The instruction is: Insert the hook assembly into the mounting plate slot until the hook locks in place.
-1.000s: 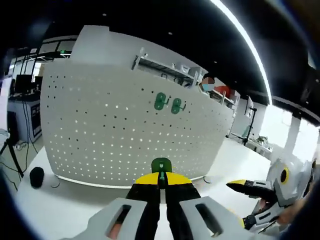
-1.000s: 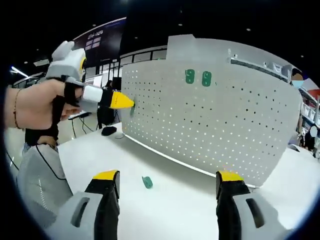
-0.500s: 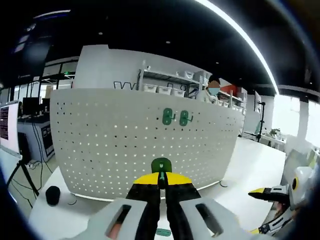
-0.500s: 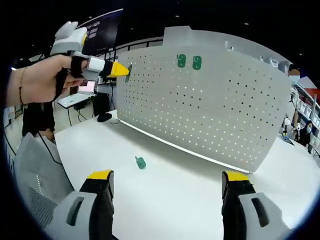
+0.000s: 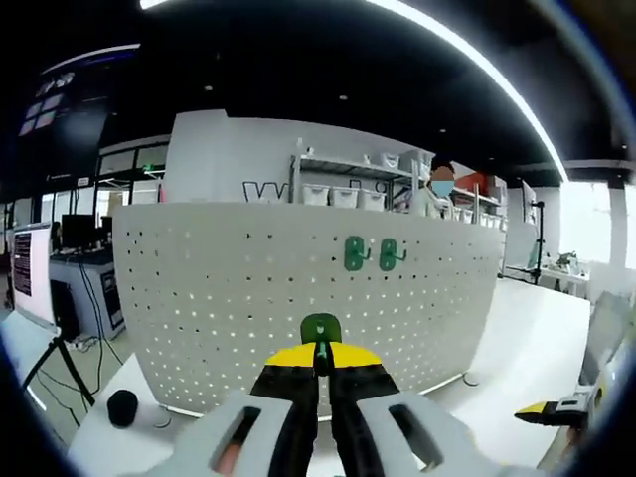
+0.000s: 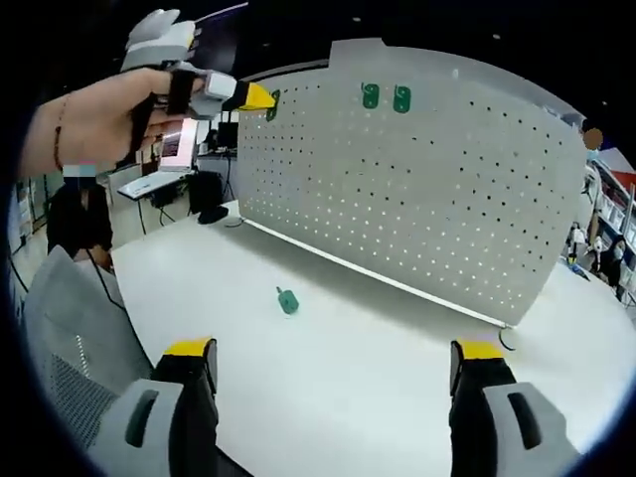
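Left gripper (image 5: 318, 370) clamped on green hook (image 5: 320, 328), facing pegboard (image 5: 229, 298) | right gripper (image 6: 333, 363) wide apart, empty, over bench (image 6: 378, 368) | two hooks (image 5: 373, 253) mounted; spare hook (image 6: 287, 300) on bench | risk: tilted approach misses slot, hook fails to lock.

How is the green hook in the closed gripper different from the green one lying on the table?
The held hook is pinched upright between the left gripper's shut jaws, raised before the pegboard. The loose hook lies on the white table, untouched, ahead of the open right gripper. Both are green and look alike.
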`<action>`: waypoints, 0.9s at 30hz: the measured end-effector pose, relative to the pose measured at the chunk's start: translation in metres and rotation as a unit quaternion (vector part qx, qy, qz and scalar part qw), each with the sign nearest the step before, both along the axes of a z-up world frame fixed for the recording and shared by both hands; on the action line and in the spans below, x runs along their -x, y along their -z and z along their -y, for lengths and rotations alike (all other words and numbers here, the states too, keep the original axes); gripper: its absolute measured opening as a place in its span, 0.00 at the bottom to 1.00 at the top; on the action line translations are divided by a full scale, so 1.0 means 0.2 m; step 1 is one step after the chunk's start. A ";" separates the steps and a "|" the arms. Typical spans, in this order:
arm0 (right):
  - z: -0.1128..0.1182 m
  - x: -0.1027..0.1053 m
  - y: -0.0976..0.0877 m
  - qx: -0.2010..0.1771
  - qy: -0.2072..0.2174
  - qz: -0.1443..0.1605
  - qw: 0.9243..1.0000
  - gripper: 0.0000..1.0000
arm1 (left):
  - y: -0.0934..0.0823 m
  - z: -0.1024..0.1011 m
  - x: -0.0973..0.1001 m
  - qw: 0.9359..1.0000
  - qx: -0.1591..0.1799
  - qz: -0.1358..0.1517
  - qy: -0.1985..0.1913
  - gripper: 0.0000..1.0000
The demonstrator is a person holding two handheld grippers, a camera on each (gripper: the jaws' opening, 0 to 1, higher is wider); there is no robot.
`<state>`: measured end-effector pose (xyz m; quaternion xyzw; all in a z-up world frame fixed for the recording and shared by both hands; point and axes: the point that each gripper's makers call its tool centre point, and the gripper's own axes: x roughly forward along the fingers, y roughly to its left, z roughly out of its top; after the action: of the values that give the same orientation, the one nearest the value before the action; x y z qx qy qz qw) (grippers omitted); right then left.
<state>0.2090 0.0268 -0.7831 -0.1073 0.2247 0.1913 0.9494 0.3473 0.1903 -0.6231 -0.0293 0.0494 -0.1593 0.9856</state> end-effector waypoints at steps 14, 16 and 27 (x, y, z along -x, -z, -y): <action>-0.03 -0.01 0.02 0.019 -0.023 0.012 0.999 0.93 | -0.09 0.05 -0.14 0.999 -0.014 0.035 -0.020 0.01; -0.02 0.00 0.03 0.019 -0.023 0.010 1.000 0.93 | -0.10 0.06 -0.17 0.999 -0.016 0.041 -0.024 0.01; -0.03 -0.01 0.03 0.009 -0.023 0.007 1.000 0.90 | -0.15 0.10 -0.27 0.997 -0.012 0.063 -0.035 0.01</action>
<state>0.2106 0.0321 -0.7888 -0.1219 0.2173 0.2107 0.9453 0.4009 0.1696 -0.5935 -0.0091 -0.0122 -0.1259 0.9919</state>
